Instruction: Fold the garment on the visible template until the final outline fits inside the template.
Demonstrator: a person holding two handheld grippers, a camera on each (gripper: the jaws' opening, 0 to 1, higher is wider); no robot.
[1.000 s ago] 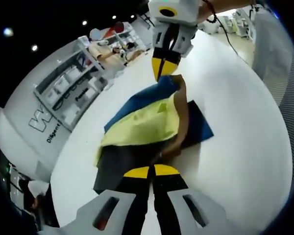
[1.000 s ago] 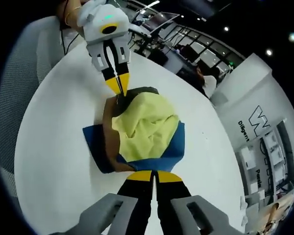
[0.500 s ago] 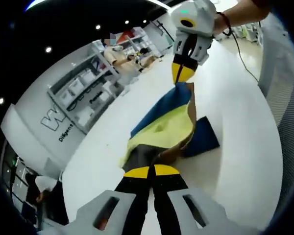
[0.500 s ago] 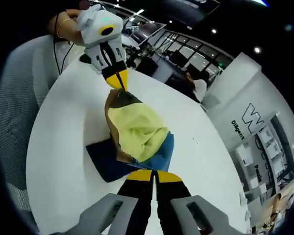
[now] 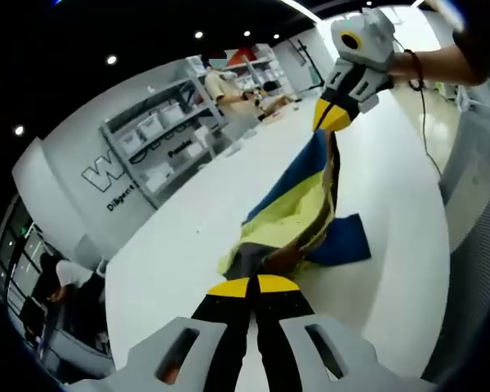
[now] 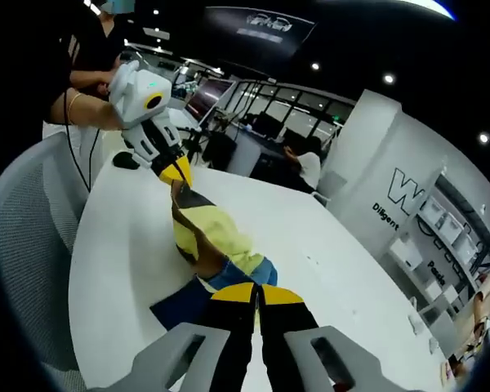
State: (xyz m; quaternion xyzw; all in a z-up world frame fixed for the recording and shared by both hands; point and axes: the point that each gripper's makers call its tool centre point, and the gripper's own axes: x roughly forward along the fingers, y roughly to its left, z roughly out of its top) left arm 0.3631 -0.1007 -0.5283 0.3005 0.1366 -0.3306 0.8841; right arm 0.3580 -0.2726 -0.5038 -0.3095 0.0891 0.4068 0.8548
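A garment of yellow, blue, brown and dark panels (image 5: 298, 208) hangs stretched between my two grippers above the white table (image 5: 188, 261). My left gripper (image 5: 253, 286) is shut on its dark end. My right gripper (image 5: 335, 118), held by a hand at the upper right, is shut on the blue end. In the right gripper view the garment (image 6: 204, 233) runs from my right gripper (image 6: 257, 292) up to the left gripper (image 6: 177, 171). The dark blue template (image 5: 349, 241) lies flat on the table beneath, partly hidden by cloth; a corner of the template (image 6: 180, 304) shows by my right jaws.
A grey mesh chair (image 6: 24, 261) stands at the table's (image 6: 122, 245) edge. Shelving (image 5: 163, 131) and a white wall with lettering lie beyond the table. A person (image 5: 65, 286) stands at the far left, and others sit at desks (image 6: 306, 167).
Both grippers have risen with the garment, lifting it off the template and pulling it longer and narrower between them. More of the template lies bare.
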